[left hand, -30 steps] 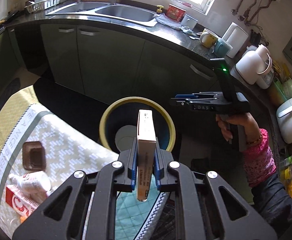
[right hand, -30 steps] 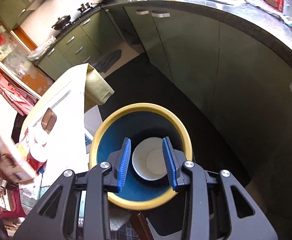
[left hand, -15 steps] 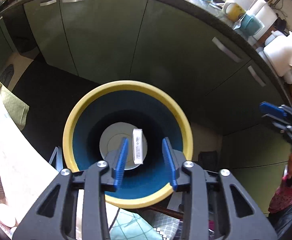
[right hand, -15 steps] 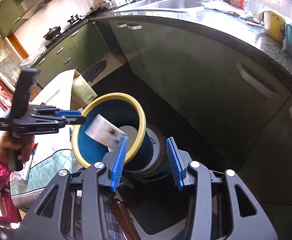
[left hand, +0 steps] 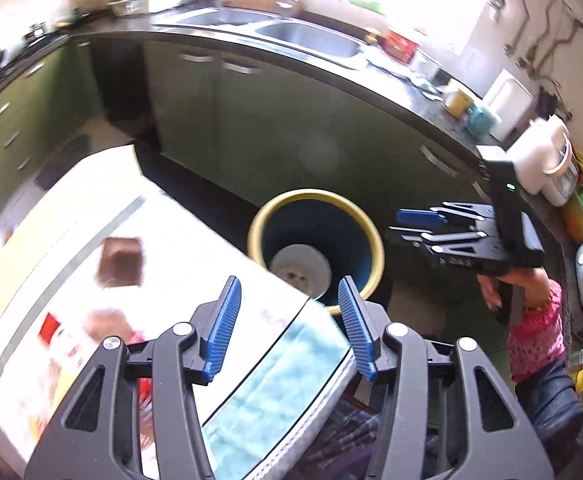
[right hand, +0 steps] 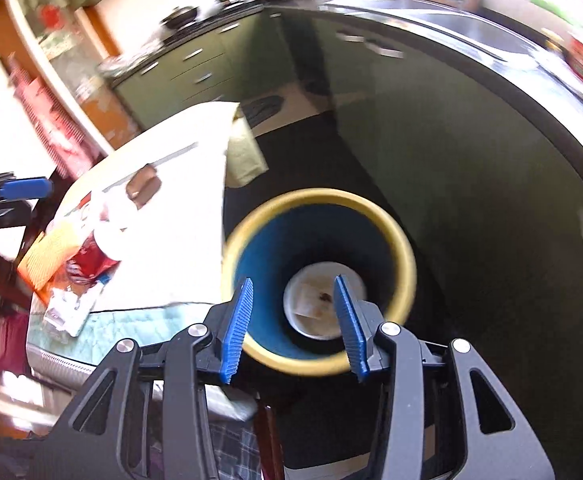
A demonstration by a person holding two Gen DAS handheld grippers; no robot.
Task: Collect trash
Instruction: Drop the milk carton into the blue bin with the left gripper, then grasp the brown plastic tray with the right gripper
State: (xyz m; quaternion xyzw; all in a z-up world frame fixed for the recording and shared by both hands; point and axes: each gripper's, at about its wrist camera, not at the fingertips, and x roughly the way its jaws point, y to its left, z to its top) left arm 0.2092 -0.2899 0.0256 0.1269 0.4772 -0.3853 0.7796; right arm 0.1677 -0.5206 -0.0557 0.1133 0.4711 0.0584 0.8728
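A blue bin with a yellow rim (left hand: 315,193) stands on the floor beside the table. A small box (right hand: 311,304) lies on its white bottom. My left gripper (left hand: 291,326) hovers over the table's near corner just short of the bin, its jaws opening and nothing between them. My right gripper (right hand: 293,328) hangs over the bin (right hand: 319,194), open and empty; the left wrist view shows it (left hand: 397,224) to the right of the bin. Loose trash lies on the table: an orange packet (right hand: 51,256), a red wrapper (right hand: 91,260) and a white packet (right hand: 71,308).
A small brown tray (left hand: 121,262) sits on the white tablecloth (left hand: 195,248). Green cabinets (left hand: 291,120) under a dark counter with a sink (left hand: 307,36) curve behind the bin. Both views are motion-blurred.
My left gripper let go of the box, which dropped into the bin, then drew back over the table with wider jaws. My right gripper swung aside and came back over the bin.
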